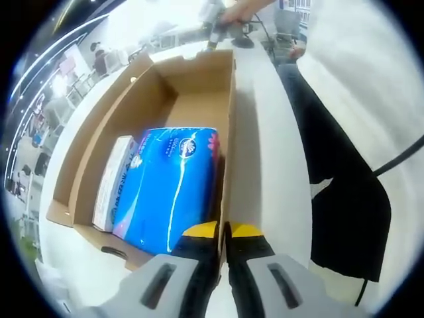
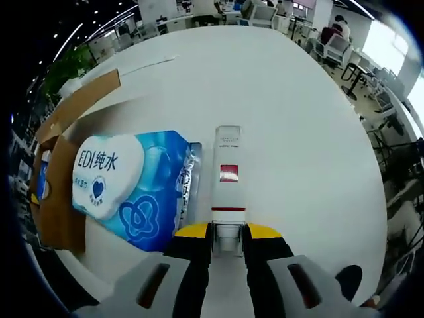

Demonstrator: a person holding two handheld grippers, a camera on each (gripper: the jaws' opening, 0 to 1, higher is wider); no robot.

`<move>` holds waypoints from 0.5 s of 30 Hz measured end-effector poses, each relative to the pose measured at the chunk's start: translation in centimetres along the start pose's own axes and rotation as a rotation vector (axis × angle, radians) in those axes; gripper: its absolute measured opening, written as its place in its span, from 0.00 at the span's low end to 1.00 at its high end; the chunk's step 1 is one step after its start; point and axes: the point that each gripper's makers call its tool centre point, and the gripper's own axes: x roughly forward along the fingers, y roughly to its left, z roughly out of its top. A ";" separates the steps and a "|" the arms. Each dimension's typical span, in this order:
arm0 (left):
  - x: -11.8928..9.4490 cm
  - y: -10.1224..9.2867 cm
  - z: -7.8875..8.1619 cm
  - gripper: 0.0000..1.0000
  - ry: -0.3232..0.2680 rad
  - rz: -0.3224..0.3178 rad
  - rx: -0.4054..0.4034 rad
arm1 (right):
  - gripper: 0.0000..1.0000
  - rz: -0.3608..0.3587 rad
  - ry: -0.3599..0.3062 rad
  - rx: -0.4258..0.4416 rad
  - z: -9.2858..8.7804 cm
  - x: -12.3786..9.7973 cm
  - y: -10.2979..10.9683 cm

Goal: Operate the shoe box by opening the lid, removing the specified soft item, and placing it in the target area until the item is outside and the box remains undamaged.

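Your right gripper is clamping a slim white carton over the white table; lower it level beside the blue wet-wipes pack. Your left gripper is pinching the shoe box wall, with a blue tissue pack inside, crowding its jaws.

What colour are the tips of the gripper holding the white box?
Yellow tips on the right gripper, clearest in the right gripper view.
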 end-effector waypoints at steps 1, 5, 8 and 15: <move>0.0 0.0 0.0 0.03 -0.001 0.001 -0.001 | 0.17 0.000 0.003 0.010 0.1 0.0 0.0; 0.0 0.0 0.0 0.03 -0.002 0.003 0.000 | 0.18 0.006 0.006 0.001 0.1 0.1 0.1; -0.1 0.0 0.0 0.03 -0.002 0.004 -0.001 | 0.18 -0.016 0.024 -0.021 0.0 0.2 -0.3; 0.0 0.0 -0.1 0.03 -0.003 0.007 0.002 | 0.18 -0.014 0.027 -0.047 -0.2 0.3 -0.3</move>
